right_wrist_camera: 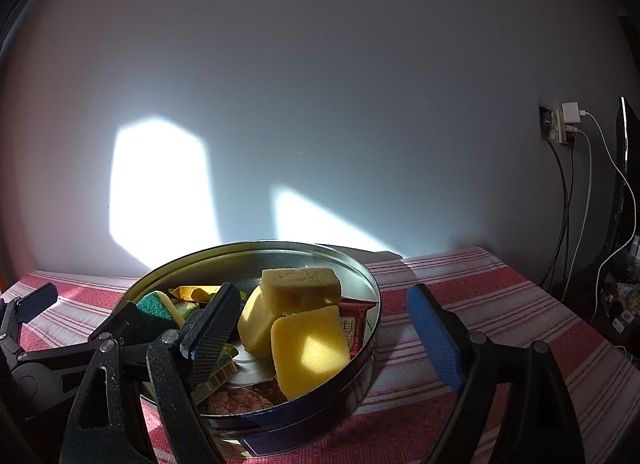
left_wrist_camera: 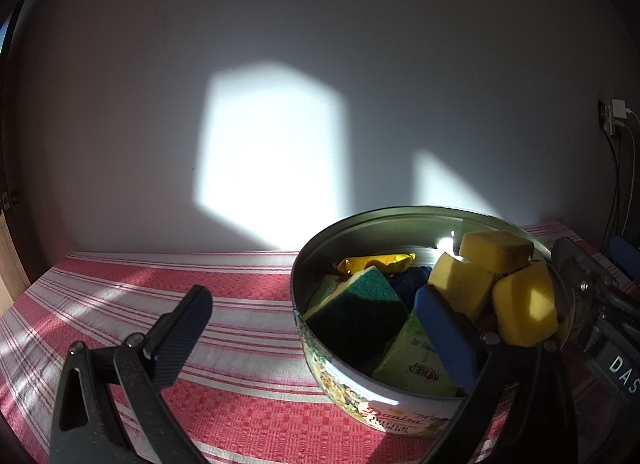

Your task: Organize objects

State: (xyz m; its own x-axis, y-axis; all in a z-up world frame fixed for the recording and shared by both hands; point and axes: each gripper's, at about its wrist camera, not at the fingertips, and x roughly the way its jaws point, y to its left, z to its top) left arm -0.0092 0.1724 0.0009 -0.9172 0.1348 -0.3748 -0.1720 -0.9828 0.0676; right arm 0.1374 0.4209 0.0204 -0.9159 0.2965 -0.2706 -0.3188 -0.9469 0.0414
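Note:
A round cookie tin (left_wrist_camera: 384,410) stands on the red-and-white striped cloth (left_wrist_camera: 248,384). It holds three yellow sponges (left_wrist_camera: 524,306), a green-topped sponge (left_wrist_camera: 360,304), a yellow wrapper (left_wrist_camera: 376,262) and a green packet (left_wrist_camera: 416,364). My left gripper (left_wrist_camera: 320,324) is open and straddles the tin's left wall, its blue finger inside. In the right wrist view the tin (right_wrist_camera: 360,360) shows the yellow sponges (right_wrist_camera: 308,348) and a red packet (right_wrist_camera: 354,324). My right gripper (right_wrist_camera: 320,328) is open and straddles the tin's right wall, its black finger inside.
A grey wall with sunlit patches stands behind the table. A wall socket with chargers and hanging cables (right_wrist_camera: 564,127) is at the right, beyond the table's right edge (right_wrist_camera: 592,328). The striped cloth (right_wrist_camera: 500,304) lies bare right of the tin.

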